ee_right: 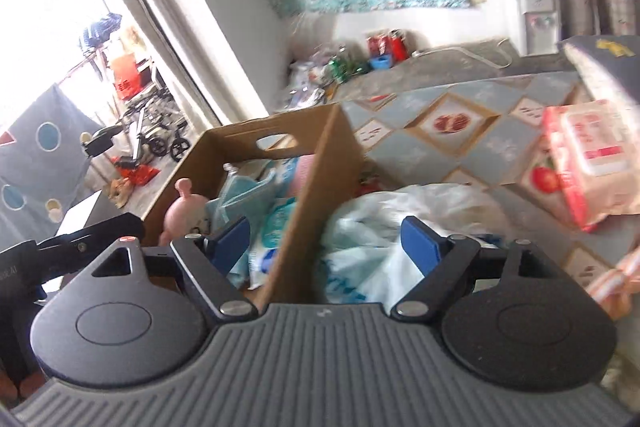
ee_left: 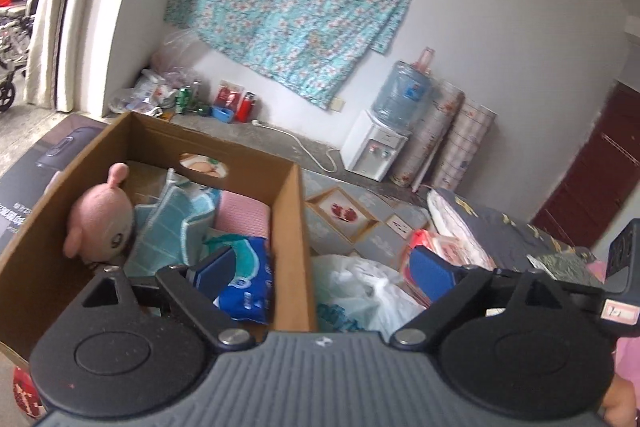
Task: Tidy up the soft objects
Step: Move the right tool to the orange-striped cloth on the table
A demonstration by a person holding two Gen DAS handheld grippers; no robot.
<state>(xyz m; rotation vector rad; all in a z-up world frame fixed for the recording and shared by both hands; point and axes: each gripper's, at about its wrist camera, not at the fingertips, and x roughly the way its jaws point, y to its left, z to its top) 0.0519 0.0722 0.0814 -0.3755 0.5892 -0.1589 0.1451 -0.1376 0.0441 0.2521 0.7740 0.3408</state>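
Both grippers hang wide open and empty, the left gripper straddling the right wall of the cardboard box, probably pulling clear after a drop. Inside lie, left to right, a pink plush toy with its ears pointing up against the left wall, a teal cloth, and a blue tissue pack lying lengthwise toward the camera. Right of the box, beneath the right gripper, a white plastic bag sits slumped on the mat, seemingly next.

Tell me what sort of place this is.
Probably a lived-in room of a home, used partly for storage. A flowered cloth hangs on the wall, a water dispenser stands on the floor beside rolled mats, and a cardboard box holds soft things.
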